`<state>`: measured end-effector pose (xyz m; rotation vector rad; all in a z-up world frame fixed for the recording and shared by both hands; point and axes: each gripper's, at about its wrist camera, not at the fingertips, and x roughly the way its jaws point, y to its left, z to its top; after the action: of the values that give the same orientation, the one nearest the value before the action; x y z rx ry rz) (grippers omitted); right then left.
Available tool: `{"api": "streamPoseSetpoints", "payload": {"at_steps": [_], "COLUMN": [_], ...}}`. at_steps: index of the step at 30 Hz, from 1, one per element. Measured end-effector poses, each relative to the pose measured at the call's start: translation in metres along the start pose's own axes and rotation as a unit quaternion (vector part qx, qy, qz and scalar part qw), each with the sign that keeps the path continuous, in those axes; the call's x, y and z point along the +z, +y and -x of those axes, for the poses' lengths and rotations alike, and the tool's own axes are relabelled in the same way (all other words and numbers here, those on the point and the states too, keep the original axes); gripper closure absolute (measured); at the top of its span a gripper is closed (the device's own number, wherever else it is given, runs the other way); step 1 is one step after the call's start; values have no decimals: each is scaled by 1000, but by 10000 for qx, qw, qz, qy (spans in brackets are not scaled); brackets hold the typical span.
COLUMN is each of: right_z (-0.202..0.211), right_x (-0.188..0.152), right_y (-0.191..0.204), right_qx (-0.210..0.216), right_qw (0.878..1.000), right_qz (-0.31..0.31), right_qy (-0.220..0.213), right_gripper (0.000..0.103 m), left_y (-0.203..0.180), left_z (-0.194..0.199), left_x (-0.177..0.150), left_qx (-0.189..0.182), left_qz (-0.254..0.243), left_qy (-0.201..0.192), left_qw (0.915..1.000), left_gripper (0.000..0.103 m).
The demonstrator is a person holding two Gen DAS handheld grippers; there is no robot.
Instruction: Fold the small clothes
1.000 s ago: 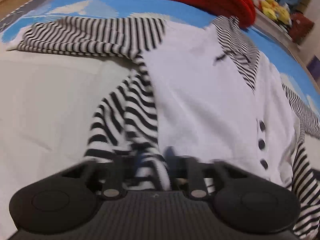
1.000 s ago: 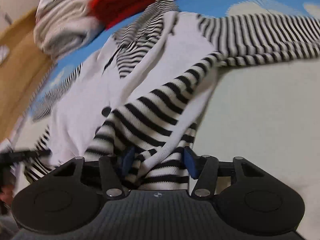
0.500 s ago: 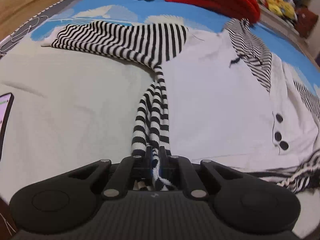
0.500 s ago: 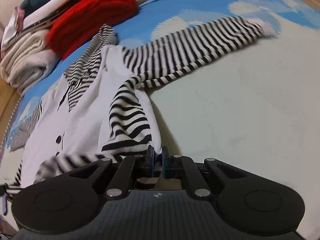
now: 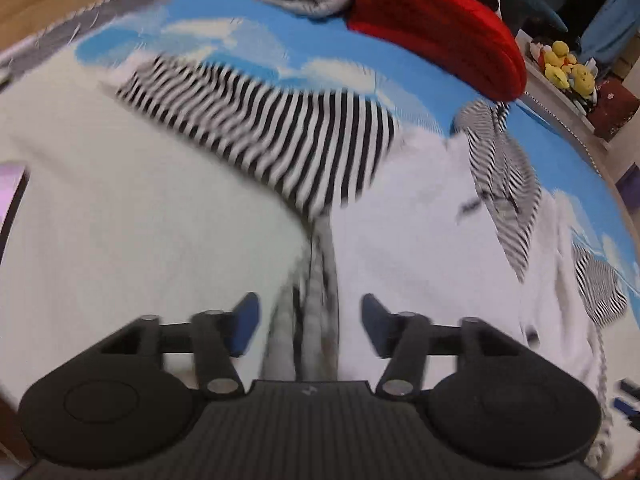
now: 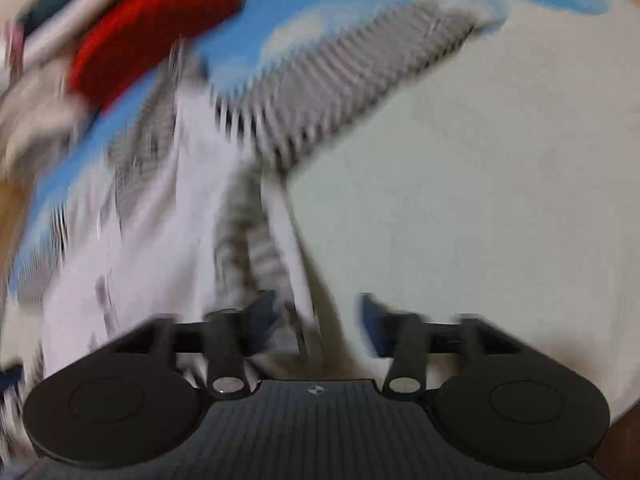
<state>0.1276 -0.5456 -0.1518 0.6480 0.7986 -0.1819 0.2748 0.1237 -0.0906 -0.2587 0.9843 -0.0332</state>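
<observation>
Now both my grippers, left gripper (image 5: 310, 326) and right gripper (image 6: 316, 320), have just been opening: jaws released, striped hem (image 5: 306, 320) slack between them, unpinched. Cardigan (image 5: 420, 240) lies flat ahead on bed (image 5: 140, 240); 1 sleeve (image 5: 280, 148) spread, 0 folds visible.

1. The striped sleeve (image 5: 288, 136) is ribbed knit cloth; the cardigan body (image 5: 420, 240) is plain white cloth, soft and matt.
2. The bedsheet (image 5: 140, 220) is smooth, matt printed fabric.
3. The red pile (image 5: 436, 28) looks like thick knit.
4. The left gripper (image 5: 310, 326) has matt black plastic arms with shiny metal pins.
</observation>
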Motion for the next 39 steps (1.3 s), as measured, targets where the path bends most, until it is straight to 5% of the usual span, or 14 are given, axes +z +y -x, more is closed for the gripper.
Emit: {"api": "streamPoseSetpoints", "payload": {"at_steps": [9, 11, 12, 13, 15, 18, 21, 25, 26, 27, 29, 30, 34, 39], "right_z": [-107, -128, -132, -138, -146, -151, -147, -146, -145, -141, -128, -121, -85, -108], "right_x": [80, 87, 90, 94, 103, 114, 121, 120, 120, 120, 119, 118, 117, 155], "right_y": [1, -3, -1, 2, 12, 24, 17, -3, 0, -1, -1, -2, 1, 60], "right_qx": [-6, 104, 181, 181, -39, -470, -1480, -1546, -1458, -1401, -1541, -1679, -2120, -1171], "right_qw": [9924, 9883, 9873, 9881, 9904, 9894, 9804, 9811, 9843, 9862, 9856, 9838, 9741, 9815], "right_qz": [-1211, -1481, -1477, -1379, -1096, -822, -618, -754, -638, -576, -436, -344, 152, 1135], "right_qy": [-225, -346, -553, -651, -836, -1097, -1148, -886, -764, -664, -540, -526, -771, -1001], "right_gripper": [37, 37, 38, 45, 95, 100, 100, 98, 86, 78, 39, 36, 35, 36], "left_y": [-9, -8, -8, -7, -6, -1, 15, 16, 15, 13, 8, 5, -18, -88], "left_z": [-115, -125, -129, -132, -138, -138, -142, -129, -121, -112, -91, -80, -65, -119], "left_x": [78, 87, 91, 95, 103, 107, 105, 105, 105, 107, 108, 108, 125, 147], "left_qx": [106, 67, 89, 214, 487, 797, 706, 390, 355, 356, 409, 505, 327, 265], "left_qz": [508, 630, 689, 724, 834, 900, 1131, 824, 688, 542, 373, 358, 77, -986], "left_qy": [211, 29, -55, -118, -322, -608, -376, -353, -380, -407, -594, -809, -1234, -929], "left_qw": [9984, 9980, 9976, 9971, 9948, 9909, 9904, 9952, 9963, 9971, 9967, 9948, 9918, 9904], "left_gripper": [33, 41, 63, 95, 96, 97, 97, 88, 85, 70, 31, 16, 14, 14]}}
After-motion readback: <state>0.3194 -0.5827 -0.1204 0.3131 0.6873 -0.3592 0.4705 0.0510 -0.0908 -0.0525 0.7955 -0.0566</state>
